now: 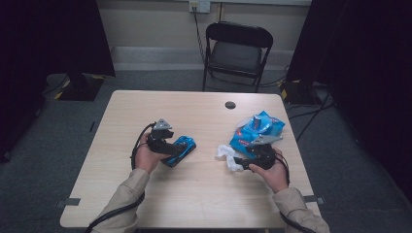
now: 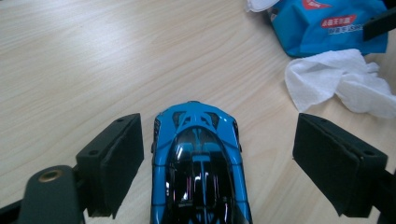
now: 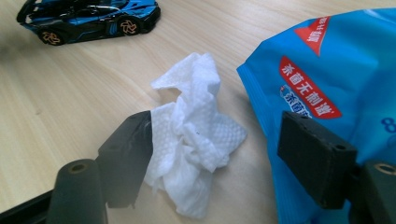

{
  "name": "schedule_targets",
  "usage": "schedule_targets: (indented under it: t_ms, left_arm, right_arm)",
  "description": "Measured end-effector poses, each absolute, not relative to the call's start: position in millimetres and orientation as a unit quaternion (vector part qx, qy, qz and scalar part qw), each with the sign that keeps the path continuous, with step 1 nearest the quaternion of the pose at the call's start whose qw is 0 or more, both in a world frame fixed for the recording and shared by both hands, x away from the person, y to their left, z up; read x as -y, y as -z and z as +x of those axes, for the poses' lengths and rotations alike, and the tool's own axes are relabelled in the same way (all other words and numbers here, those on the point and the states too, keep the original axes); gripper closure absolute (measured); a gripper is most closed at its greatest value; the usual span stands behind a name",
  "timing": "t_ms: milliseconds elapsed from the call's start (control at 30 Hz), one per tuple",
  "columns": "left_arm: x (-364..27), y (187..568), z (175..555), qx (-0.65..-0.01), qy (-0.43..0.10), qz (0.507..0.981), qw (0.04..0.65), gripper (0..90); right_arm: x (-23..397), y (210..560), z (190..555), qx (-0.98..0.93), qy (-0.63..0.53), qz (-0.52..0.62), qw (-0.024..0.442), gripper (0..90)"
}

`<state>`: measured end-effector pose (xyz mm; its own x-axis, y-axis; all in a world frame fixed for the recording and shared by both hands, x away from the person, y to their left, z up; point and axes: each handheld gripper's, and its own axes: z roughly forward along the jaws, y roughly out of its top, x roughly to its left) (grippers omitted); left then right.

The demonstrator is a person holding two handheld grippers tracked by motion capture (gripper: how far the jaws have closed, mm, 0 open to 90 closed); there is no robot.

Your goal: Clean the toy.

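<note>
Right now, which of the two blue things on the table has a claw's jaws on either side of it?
The blue toy car: it sits between the left claw's open jaws, untouched. The blue wipes packet lies beside the right claw, whose jaws flank the white wipe.

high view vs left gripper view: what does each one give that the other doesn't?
High view alone: the person's hands and sleeves, the right gripper beside the white wipe, the folding chair, the wall socket, the round hole in the table.

Left gripper view alone: close detail. The jaws stand open with gaps either side of the blue toy car, and red labels show on the blue wipes pack.

Both: car, wipe, pack, wooden tabletop, left gripper.
</note>
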<state>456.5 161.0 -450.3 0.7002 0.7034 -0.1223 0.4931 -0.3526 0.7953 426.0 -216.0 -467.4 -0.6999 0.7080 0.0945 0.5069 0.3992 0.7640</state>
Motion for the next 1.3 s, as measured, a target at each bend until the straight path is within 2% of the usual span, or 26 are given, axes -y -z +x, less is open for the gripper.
schedule_targets:
  t_ms: [200,533,667,1300]
  left_arm:
    - [-171.4,448.4,447.8,-0.366,-0.117,0.814,0.435,13.8]
    - [-189.2,445.8,436.6,-0.372,-0.121,0.809,0.439,11.9]
    - [-195.8,445.1,432.8,-0.37,-0.125,0.809,0.439,7.7]
    - [-221.7,448.6,409.7,-0.372,-0.129,0.807,0.439,7.3]
  right_arm:
    - [218.5,465.9,421.6,-0.827,-0.412,0.362,0.123,21.6]
    - [224.1,465.9,416.6,-0.826,-0.417,0.359,0.12,20.1]
    - [227.6,467.4,415.3,-0.828,-0.416,0.359,0.114,19.9]
    - [242.8,467.8,406.1,-0.83,-0.42,0.353,0.1,14.9]
